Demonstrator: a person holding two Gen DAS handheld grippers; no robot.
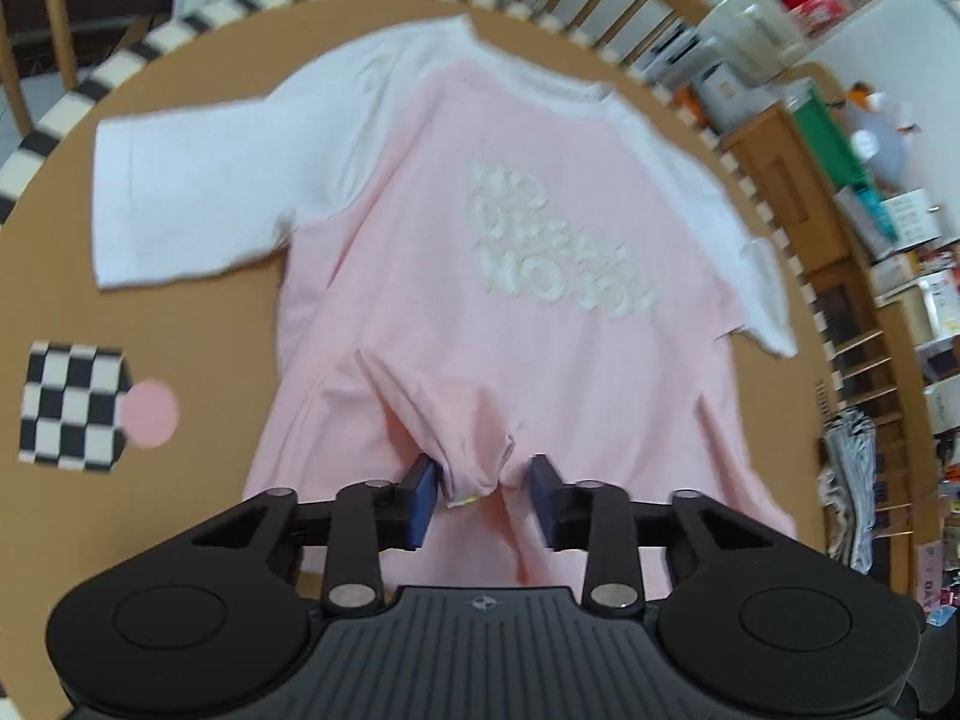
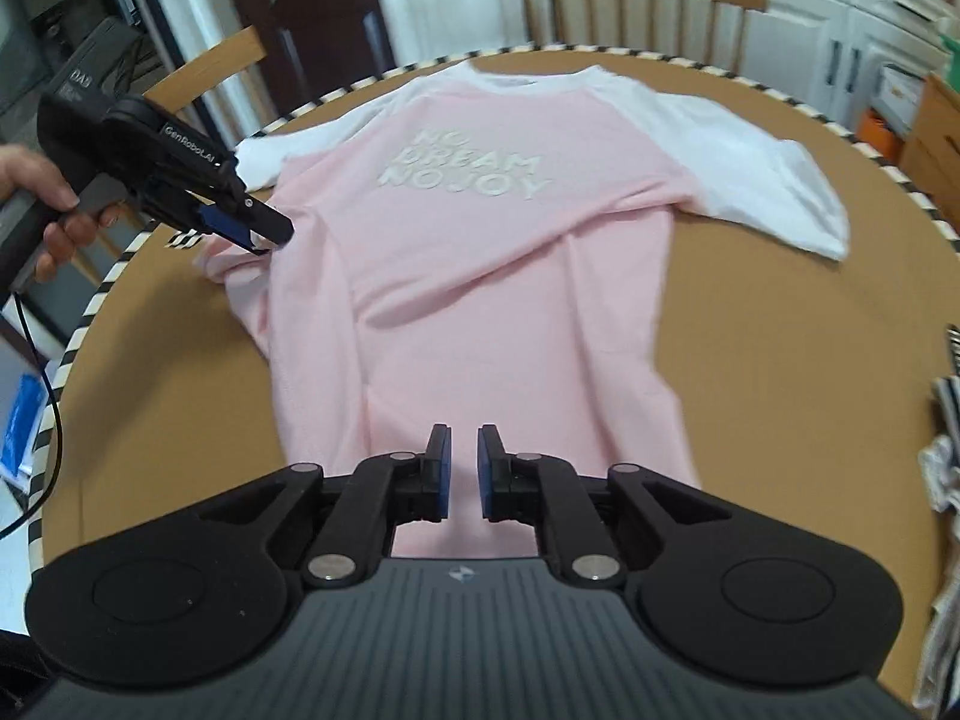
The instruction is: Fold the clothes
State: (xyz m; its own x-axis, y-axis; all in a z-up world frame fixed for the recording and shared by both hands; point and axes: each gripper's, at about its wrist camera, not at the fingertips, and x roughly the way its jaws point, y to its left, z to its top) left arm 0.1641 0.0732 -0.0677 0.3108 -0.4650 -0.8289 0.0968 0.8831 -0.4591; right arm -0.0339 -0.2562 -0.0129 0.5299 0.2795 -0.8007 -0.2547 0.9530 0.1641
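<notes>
Pink shirt (image 2: 480, 276) with white sleeves lies spread flat, print side up, on the round bench (image 2: 780, 360), collar toward the bench's far rim, hem nearest the cameras. Laid out like this, it is likely being set up for a first fold.

Left claw (image 1: 483, 489) sits at the shirt's left side edge, below the left sleeve (image 1: 180, 198). Its jaws are parted about a bunched ridge of pink cloth that touches the left pad; the right pad looks clear of it, so this is a loose half-grip, not clenched. The right view shows the same claw (image 2: 264, 237) at that edge, cloth puckered up toward it.

Right claw (image 2: 463, 471) hovers over the hem, jaws narrowly apart, nothing visibly pinched between them, so it counts as released. Whether the pads touch the shirt cannot be told.
</notes>
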